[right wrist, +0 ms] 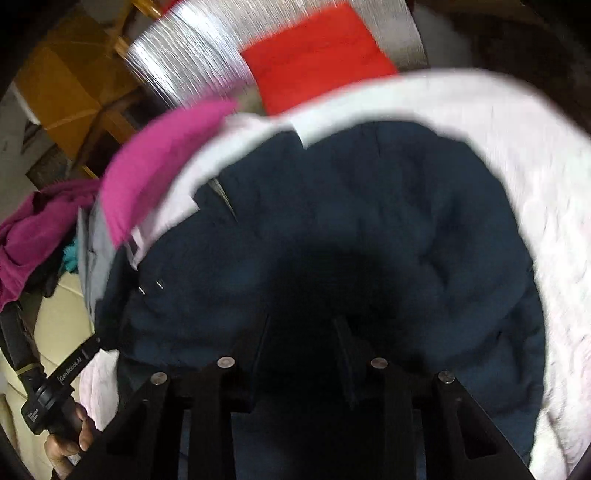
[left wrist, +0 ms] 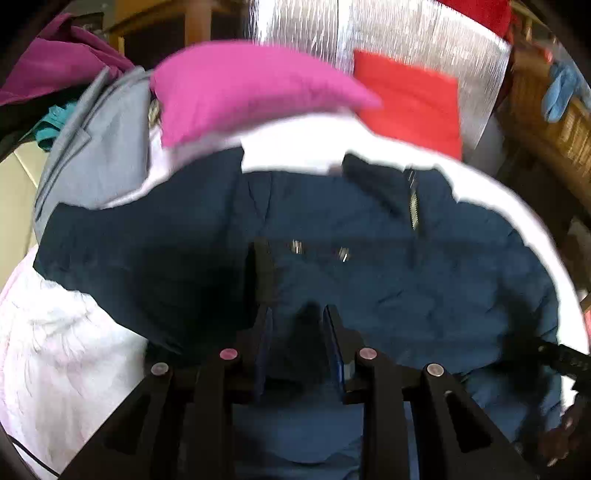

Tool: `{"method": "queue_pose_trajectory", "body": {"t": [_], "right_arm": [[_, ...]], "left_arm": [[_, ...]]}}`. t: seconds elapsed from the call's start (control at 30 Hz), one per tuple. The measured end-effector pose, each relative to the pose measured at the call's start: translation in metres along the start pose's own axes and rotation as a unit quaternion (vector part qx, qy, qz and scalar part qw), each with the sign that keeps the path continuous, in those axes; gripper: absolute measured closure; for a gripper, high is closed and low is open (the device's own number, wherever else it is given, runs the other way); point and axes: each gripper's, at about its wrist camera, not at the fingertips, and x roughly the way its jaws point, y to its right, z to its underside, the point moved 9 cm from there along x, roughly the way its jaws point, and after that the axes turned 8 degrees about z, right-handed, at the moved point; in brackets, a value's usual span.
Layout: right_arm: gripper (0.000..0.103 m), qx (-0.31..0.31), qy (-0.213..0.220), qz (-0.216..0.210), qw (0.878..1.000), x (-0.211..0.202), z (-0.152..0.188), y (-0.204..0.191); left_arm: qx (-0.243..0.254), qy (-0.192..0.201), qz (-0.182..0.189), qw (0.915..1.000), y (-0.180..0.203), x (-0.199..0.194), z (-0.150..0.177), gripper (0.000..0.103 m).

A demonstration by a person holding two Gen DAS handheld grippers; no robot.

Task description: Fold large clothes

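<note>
A dark navy jacket (left wrist: 369, 240) with a zipper and metal snaps lies spread on a white quilted bedcover (left wrist: 66, 350). It also fills the right wrist view (right wrist: 369, 221). My left gripper (left wrist: 295, 314) hovers over the jacket's near edge; its jaws stand apart with dark cloth between them. My right gripper (right wrist: 303, 325) is low over the jacket's shadowed near part, jaws apart; whether cloth is held is unclear. The left gripper's body and the hand on it show at the lower left of the right wrist view (right wrist: 59, 384).
A folded pink garment (left wrist: 251, 88) and a red one (left wrist: 410, 103) lie at the far side, with a silver sheet (left wrist: 369, 33) behind. A grey garment (left wrist: 96, 147) and a magenta pile (left wrist: 55, 62) are at the left. Wooden furniture (right wrist: 74, 88) stands beyond.
</note>
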Motion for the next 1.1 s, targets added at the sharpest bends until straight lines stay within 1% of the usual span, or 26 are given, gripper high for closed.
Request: {"method": "queue_pose_trajectory", "body": {"t": [0.07,0.1,0.2,0.27,0.3,0.33,0.37,0.4,0.43,0.5,0.53,0.57,0.6,0.67,0.7,0.73,0.77,0.8,0.83,0.87,0.9,0.93,0.97,1.0,1.03,1.1], "right_arm": [[0.070,0.000,0.001,-0.005,1.000,-0.001,-0.001,0.002],[0.070,0.002,0.004,-0.010,1.000,-0.004,-0.003,0.002],[0.069,0.005,0.024,-0.026,0.999,-0.017,-0.010,0.001],[0.069,0.013,0.041,-0.021,0.999,-0.023,-0.016,0.005],[0.066,0.021,0.048,-0.017,0.998,-0.024,-0.019,0.009],[0.066,0.027,0.048,-0.012,0.998,-0.023,-0.018,0.012],[0.066,0.030,0.038,-0.003,0.999,-0.016,-0.017,0.017],[0.066,0.030,0.030,0.003,0.999,-0.012,-0.014,0.018],[0.067,0.026,0.009,0.017,0.999,0.000,-0.009,0.021],[0.067,0.019,0.013,0.023,0.999,0.002,-0.009,0.019],[0.067,0.019,0.014,0.025,0.999,0.000,-0.010,0.017],[0.066,0.021,0.017,0.022,0.999,-0.003,-0.011,0.016],[0.066,0.026,0.028,0.009,0.999,-0.009,-0.013,0.012],[0.066,0.025,0.051,0.002,0.998,-0.018,-0.017,0.006],[0.066,0.015,0.071,0.005,0.997,-0.025,-0.019,0.000],[0.066,0.005,0.088,0.008,0.996,-0.032,-0.021,-0.005],[0.066,-0.002,0.104,0.008,0.995,-0.039,-0.021,-0.010],[0.062,-0.005,0.117,0.002,0.993,-0.046,-0.021,-0.015],[0.052,-0.007,0.133,-0.004,0.991,-0.054,-0.022,-0.020],[0.046,-0.008,0.142,-0.009,0.990,-0.060,-0.023,-0.023],[0.035,-0.009,0.154,-0.014,0.988,-0.065,-0.025,-0.027],[0.032,-0.012,0.169,-0.021,0.985,-0.073,-0.025,-0.032],[0.032,-0.016,0.175,-0.024,0.984,-0.075,-0.024,-0.036],[0.031,-0.020,0.177,-0.025,0.984,-0.077,-0.023,-0.040],[0.031,-0.023,0.176,-0.025,0.984,-0.077,-0.023,-0.044],[0.031,-0.025,0.173,-0.028,0.984,-0.075,-0.021,-0.048]], "left_arm": [[0.001,-0.025,-0.015,0.9996,-0.004,0.014,0.008,0.074],[0.000,-0.030,-0.017,0.9994,-0.005,0.016,0.009,0.074],[-0.004,-0.029,-0.017,0.9994,-0.006,0.014,0.007,0.074],[-0.010,-0.023,-0.009,0.9996,-0.005,0.009,0.004,0.074],[-0.010,-0.022,-0.007,0.9997,-0.004,0.008,0.003,0.074],[-0.008,-0.019,-0.002,0.9998,-0.003,0.006,0.002,0.074],[-0.005,-0.019,0.002,0.9998,-0.001,0.005,0.002,0.073],[-0.001,-0.020,0.004,0.9998,0.000,0.004,0.003,0.070],[0.003,-0.023,0.006,0.9997,0.002,0.003,0.003,0.068],[0.007,-0.022,0.014,0.9996,0.003,0.000,0.003,0.062],[0.008,-0.016,0.020,0.9996,0.003,-0.006,0.000,0.059],[0.006,-0.007,0.024,0.9997,0.000,-0.013,-0.002,0.051],[0.003,0.005,0.027,0.9996,-0.004,-0.021,-0.006,0.040],[-0.011,0.043,0.032,0.9985,-0.018,-0.042,-0.016,0.029],[-0.021,0.064,0.033,0.9972,-0.028,-0.054,-0.021,0.026],[-0.031,0.079,0.033,0.9958,-0.037,-0.063,-0.025,0.024],[-0.042,0.092,0.032,0.9943,-0.048,-0.070,-0.029,0.020],[-0.059,0.108,0.027,0.9920,-0.064,-0.078,-0.032,0.016],[-0.072,0.117,0.023,0.9902,-0.075,-0.083,-0.033,0.015],[-0.094,0.127,0.014,0.9874,-0.095,-0.088,-0.034,0.014],[-0.122,0.130,0.005,0.9840,-0.117,-0.089,-0.034,0.013],[-0.147,0.129,0.001,0.9807,-0.135,-0.088,-0.033,0.013],[-0.172,0.127,0.001,0.9769,-0.151,-0.087,-0.030,0.013],[-0.210,0.124,0.004,0.9698,-0.173,-0.085,-0.026,0.013],[-0.235,0.123,0.005,0.9642,-0.186,-0.082,-0.023,0.013],[-0.297,0.128,0.005,0.9464,-0.220,-0.078,-0.016,0.013]]}}
